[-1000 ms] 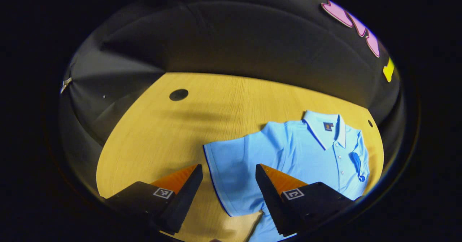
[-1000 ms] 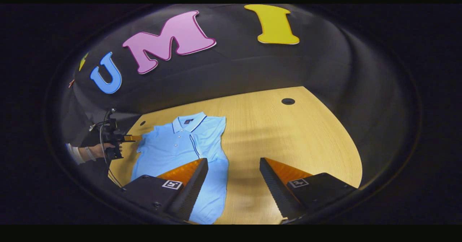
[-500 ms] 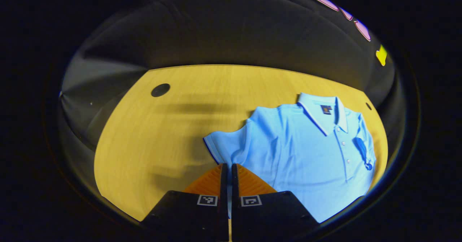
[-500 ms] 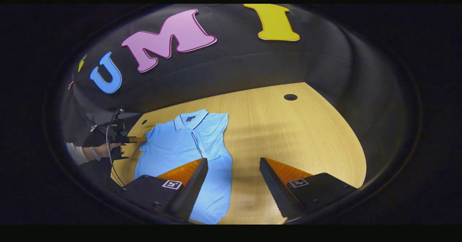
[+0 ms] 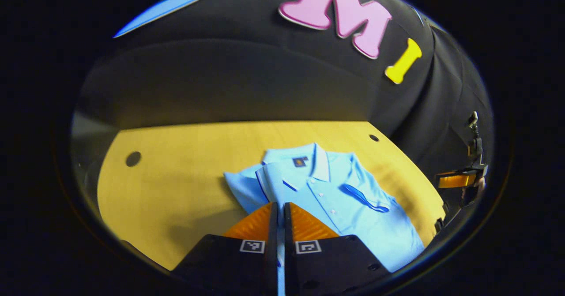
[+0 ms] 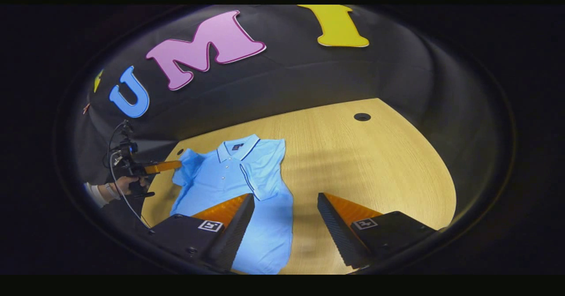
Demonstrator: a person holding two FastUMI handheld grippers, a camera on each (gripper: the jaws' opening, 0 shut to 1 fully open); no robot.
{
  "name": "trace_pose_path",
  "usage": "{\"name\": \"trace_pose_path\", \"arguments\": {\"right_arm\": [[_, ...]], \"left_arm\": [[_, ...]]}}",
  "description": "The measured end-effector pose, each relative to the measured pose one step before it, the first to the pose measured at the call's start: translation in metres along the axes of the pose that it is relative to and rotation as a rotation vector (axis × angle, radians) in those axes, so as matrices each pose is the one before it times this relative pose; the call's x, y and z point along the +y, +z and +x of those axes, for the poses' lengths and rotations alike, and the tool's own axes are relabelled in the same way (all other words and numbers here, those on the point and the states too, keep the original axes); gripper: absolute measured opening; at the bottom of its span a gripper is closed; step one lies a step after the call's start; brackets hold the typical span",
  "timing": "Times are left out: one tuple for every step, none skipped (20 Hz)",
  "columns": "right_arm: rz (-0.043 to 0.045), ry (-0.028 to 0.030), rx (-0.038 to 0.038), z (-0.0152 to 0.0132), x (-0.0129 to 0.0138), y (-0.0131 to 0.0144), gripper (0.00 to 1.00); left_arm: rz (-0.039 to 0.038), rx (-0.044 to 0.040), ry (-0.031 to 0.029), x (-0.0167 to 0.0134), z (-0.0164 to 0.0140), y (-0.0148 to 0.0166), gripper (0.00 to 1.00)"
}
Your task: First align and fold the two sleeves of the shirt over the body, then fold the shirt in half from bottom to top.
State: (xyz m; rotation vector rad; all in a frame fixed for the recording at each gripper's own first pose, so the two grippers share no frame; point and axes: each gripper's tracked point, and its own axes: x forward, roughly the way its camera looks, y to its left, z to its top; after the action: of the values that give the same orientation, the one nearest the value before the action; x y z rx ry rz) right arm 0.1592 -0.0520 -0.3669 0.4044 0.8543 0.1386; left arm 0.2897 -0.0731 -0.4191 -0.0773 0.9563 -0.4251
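- In the left gripper view, the light-blue short-sleeved polo shirt (image 5: pixel 335 199) lies on the pale wooden bench (image 5: pixel 176 190), collar toward 12 o'clock; one sleeve (image 5: pixel 254 190) is lifted and partly turned over the body, its dark-edged cuff at about 9 o'clock of the collar.
- The left gripper (image 5: pixel 280 210) has its fingers pressed together, with a strip of that sleeve's cloth pinched between them at 6 o'clock of the view.
- The same view shows the right gripper (image 5: pixel 459 179) far off at 3 o'clock, beyond the bench edge.
- In the right gripper view, the shirt (image 6: pixel 229 185) is seen whole: the other sleeve (image 6: pixel 265 172) already lies folded flat over the body, and the hem reaches toward 6 o'clock.
- There the left gripper (image 6: pixel 174 166), held by a hand (image 6: pixel 126 183) at 9 o'clock, touches the raised sleeve.
- The right gripper (image 6: pixel 284 205) hangs over the bench with its fingers spread wide, holding nothing; one finger overlaps the shirt's lower part in the view, though contact cannot be told.
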Motion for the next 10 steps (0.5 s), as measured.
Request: {"name": "trace_pose_path", "arguments": {"right_arm": [[-0.00974, -0.00524, 0.00714, 0.00088, -0.00114, -0.00242, 0.91], [-0.00632, -0.00264, 0.00670, 0.00003, 0.00004, -0.00245, 0.91], [-0.00214, -0.00149, 0.00887, -0.00024, 0.00029, -0.00300, 0.91], [0.00026, -0.00024, 0.00684, -0.00055, -0.00025, -0.00289, 0.91], [0.00136, 0.00300, 0.00490, -0.00097, 0.00120, -0.00222, 0.91], [0.00067, -0.00039, 0.00627, -0.00029, -0.00077, -0.00339, 0.90], [0.00158, -0.00064, 0.00638, -0.00038, -0.00049, -0.00405, 0.91], [0.00482, 0.00038, 0.01008, -0.00079, 0.00020, -0.00475, 0.91], [0.00736, 0.00180, 0.01110, -0.00096, 0.00118, -0.00571, 0.91], [0.00938, 0.00337, 0.00933, -0.00098, 0.00103, -0.00615, 0.90]], "left_arm": [[-0.01476, 0.07694, 0.00374, -0.00028, 0.00933, -0.01989, 0.16], [-0.00509, 0.06298, 0.01980, 0.00337, 0.00874, -0.01750, 0.17], [0.00281, 0.03787, 0.02484, 0.00603, 0.00469, -0.01101, 0.26], [0.00073, 0.00711, 0.01992, 0.00311, 0.00215, -0.00400, 0.46], [-0.00808, -0.01437, 0.01131, 0.00114, -0.00363, 0.00114, 0.66], [-0.01566, -0.01884, -0.00735, -0.00003, -0.00948, 0.00401, 0.87], [-0.01670, -0.01476, -0.00622, 0.00205, -0.00977, 0.00178, 0.96], [-0.01380, -0.00751, 0.00273, 0.00399, -0.01168, -0.00102, 0.96], [-0.01780, -0.00698, 0.00020, 0.00400, -0.01290, -0.00341, 0.97], [-0.02353, -0.00362, -0.01091, 0.00227, -0.01615, -0.00515, 0.98]]}}
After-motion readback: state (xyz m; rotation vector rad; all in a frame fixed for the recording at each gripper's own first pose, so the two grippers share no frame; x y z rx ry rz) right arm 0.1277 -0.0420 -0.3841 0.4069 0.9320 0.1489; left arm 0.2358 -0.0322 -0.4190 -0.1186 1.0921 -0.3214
